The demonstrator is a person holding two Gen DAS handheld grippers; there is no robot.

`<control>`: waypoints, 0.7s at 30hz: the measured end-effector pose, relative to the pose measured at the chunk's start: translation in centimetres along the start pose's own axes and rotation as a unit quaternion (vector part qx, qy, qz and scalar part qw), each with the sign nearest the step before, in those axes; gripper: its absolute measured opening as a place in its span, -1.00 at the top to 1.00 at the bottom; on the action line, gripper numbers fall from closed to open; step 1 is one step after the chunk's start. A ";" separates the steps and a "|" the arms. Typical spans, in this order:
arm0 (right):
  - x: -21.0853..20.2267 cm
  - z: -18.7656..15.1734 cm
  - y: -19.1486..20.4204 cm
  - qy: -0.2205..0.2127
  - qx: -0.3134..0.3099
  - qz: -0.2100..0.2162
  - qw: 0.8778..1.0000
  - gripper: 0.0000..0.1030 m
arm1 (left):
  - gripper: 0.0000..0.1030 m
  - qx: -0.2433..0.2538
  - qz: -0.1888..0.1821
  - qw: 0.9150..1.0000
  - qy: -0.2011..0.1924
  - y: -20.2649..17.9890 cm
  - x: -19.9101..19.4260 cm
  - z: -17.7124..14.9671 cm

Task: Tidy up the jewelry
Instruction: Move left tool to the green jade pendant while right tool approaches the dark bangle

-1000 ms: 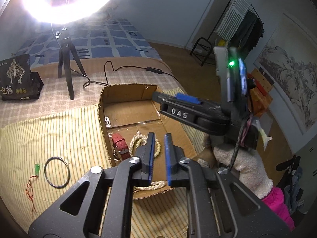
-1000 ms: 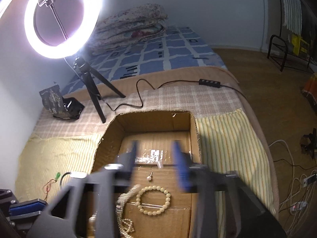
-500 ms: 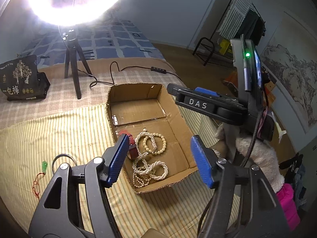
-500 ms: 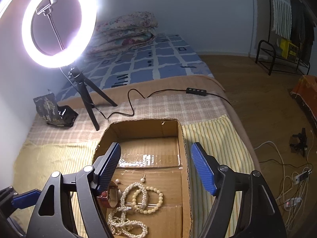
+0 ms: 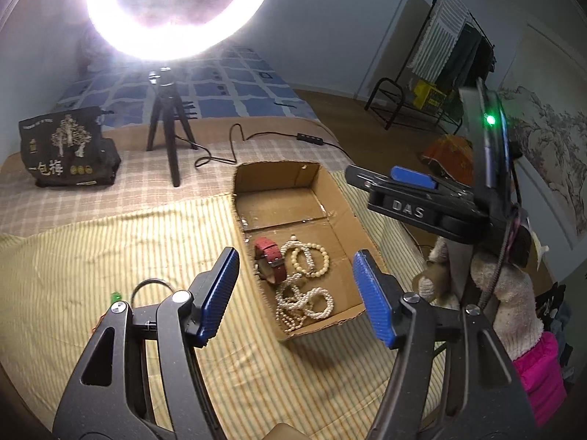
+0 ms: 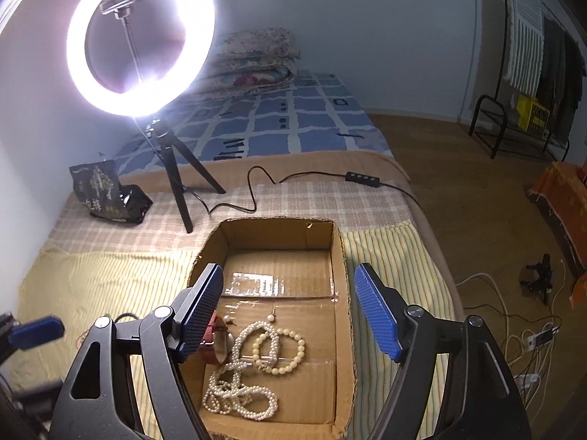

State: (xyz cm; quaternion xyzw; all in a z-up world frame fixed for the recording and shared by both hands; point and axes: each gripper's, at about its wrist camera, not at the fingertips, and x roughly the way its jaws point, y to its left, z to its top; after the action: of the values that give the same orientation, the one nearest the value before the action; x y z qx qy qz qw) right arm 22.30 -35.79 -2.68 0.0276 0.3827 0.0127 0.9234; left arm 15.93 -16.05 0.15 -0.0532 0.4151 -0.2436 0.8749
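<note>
An open cardboard box (image 5: 275, 170) sits on the striped cloth. It holds a white pearl necklace (image 5: 304, 304), a cream bead bracelet (image 5: 312, 260) and a red-strapped watch (image 5: 269, 256). My left gripper (image 5: 296, 275) hovers above the box's near end, open and empty. On its right my right gripper (image 5: 396, 187) is level with the box. In the right wrist view my right gripper (image 6: 290, 293) stands open and empty over the box (image 6: 279, 231), with the necklace (image 6: 238, 392), bracelet (image 6: 282, 348), watch (image 6: 212, 341) and a small earring (image 6: 270, 318) below. A dark bangle (image 5: 146, 286) and a green pendant (image 5: 116, 297) lie left of the box.
A ring light on a tripod (image 5: 168, 135) and a black bag (image 5: 62, 150) stand behind the box. The light's cable and controller (image 6: 363, 178) cross the checked blanket. The bed edge drops to the floor on the right, where loose cables (image 6: 513, 330) lie.
My left jaws went from nearly shut over the pearls to wide apart. Both grippers drew back and up from the box. The right jaws widened a little.
</note>
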 end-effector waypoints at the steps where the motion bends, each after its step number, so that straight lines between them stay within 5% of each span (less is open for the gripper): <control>1: -0.2 -0.1 0.2 -0.001 -0.003 0.001 1.000 -0.43 | -0.29 0.000 0.001 1.000 -0.002 0.2 -0.4 -0.1; 12: -1.6 -1.7 1.8 0.003 -0.012 0.004 1.000 -0.43 | -0.29 0.003 0.030 0.999 -0.026 3.2 -3.6 -0.5; 21: -3.1 -3.6 5.4 0.006 -0.035 0.054 0.998 -0.43 | -0.29 -0.031 0.065 0.997 -0.041 8.9 -6.5 -0.8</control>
State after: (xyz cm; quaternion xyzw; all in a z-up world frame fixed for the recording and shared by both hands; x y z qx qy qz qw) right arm 17.57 -30.41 -2.72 0.0156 0.3852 0.0760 0.9196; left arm 15.24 -5.13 1.61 -0.0634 0.3886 -0.1702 0.9033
